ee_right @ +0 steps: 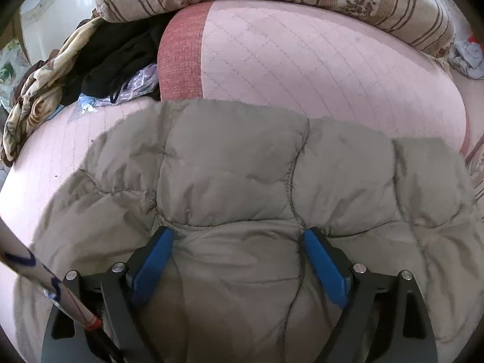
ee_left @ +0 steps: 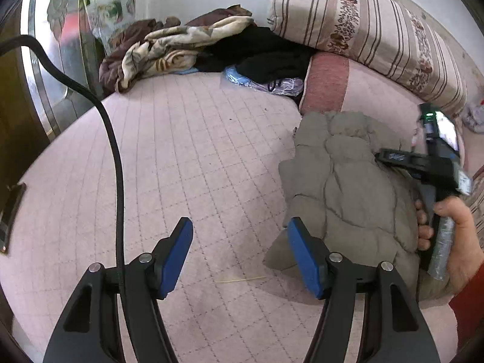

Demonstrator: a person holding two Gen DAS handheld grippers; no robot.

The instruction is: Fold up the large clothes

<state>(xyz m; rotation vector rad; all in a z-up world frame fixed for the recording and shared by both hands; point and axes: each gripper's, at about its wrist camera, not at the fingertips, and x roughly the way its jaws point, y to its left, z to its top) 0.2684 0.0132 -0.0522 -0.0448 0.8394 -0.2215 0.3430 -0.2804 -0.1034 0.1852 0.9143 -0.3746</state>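
Observation:
A grey-olive quilted puffer jacket lies bunched in a folded heap on the pink quilted bed cover. My left gripper is open and empty, over the bare cover just left of the jacket; its right finger is at the jacket's lower left corner. My right gripper is open, its blue pads pressed down onto the jacket with a puffed fold between them. In the left wrist view the right gripper and the hand holding it show at the jacket's right side.
A brown and cream blanket, black clothes and plastic bags are piled at the far side. A striped floral pillow lies on a pink and red cushion. A black cable hangs at left.

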